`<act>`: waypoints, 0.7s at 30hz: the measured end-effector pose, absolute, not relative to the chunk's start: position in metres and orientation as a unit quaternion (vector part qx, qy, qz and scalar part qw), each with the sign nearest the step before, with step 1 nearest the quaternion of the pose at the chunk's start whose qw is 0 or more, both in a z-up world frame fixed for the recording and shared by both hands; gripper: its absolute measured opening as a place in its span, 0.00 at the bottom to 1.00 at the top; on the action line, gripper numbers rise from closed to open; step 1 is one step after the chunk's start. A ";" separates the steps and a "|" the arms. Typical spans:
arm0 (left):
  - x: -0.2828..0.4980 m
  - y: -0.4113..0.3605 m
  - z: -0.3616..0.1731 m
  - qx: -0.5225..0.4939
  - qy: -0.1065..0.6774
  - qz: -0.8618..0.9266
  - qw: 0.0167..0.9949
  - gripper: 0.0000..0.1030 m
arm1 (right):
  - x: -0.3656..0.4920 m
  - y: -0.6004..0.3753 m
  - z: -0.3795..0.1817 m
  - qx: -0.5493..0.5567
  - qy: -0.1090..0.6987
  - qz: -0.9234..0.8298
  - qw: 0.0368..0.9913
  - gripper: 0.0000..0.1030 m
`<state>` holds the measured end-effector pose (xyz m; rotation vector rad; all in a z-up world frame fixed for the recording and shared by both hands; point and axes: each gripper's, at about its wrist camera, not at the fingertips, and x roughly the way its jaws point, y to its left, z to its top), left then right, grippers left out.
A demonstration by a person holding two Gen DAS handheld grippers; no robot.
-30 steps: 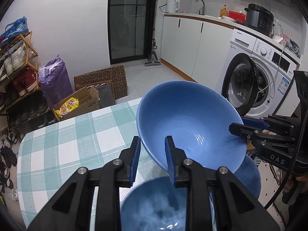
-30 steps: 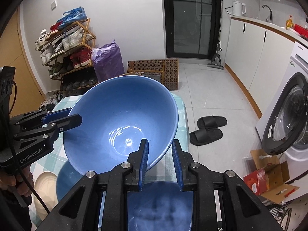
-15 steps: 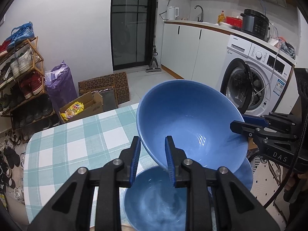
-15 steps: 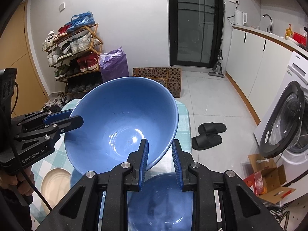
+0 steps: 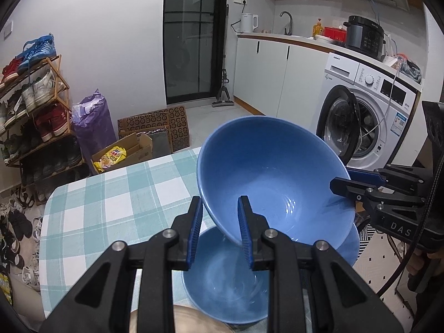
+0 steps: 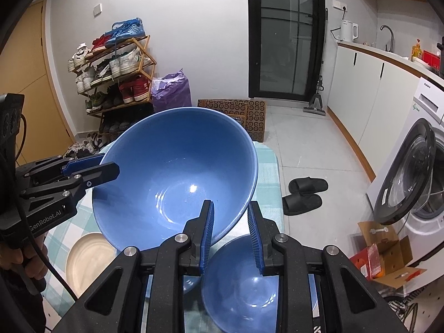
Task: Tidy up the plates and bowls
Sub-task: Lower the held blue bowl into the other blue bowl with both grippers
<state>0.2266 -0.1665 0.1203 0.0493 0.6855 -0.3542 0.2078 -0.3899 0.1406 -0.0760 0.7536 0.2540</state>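
Large glossy blue ceramic bowl is held in the air above the desk, which is covered in a teal-and-white checked cloth. The bowl is tilted, its opening facing both cameras.

Left gripper: blue-padded jaws closed on the bowl's near rim, one pad inside the bowl and one outside. In the right wrist view the same gripper clamps the rim at the bowl's left side.

Right gripper: jaws likewise closed on the rim, at the lower right edge of the bowl. In the left wrist view it grips the rim at the bowl's right side. The two grips sit on roughly opposite parts of the rim.

Below the lifted bowl, on the desk: a second blue bowl, upright, directly beneath the left gripper. A further blue rim shows under the held bowl's right edge; whether this is a third bowl or a plate cannot be told, as most of it is covered. The right wrist view shows a blue bowl under the right gripper and a round cream-coloured plate to the left of it, both resting on the cloth.

A person's hand holds the left gripper's handle at the left edge of the right wrist view.
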 end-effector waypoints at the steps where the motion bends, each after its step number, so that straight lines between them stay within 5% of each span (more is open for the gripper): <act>1: 0.225 -0.165 0.120 0.023 0.335 -0.173 0.926 0.23 | 0.205 -0.389 0.140 -0.036 0.366 0.125 0.921 0.24; 21: 0.206 -0.140 0.098 0.012 0.345 -0.157 0.925 0.23 | 0.196 -0.356 0.120 -0.046 0.379 0.145 0.913 0.24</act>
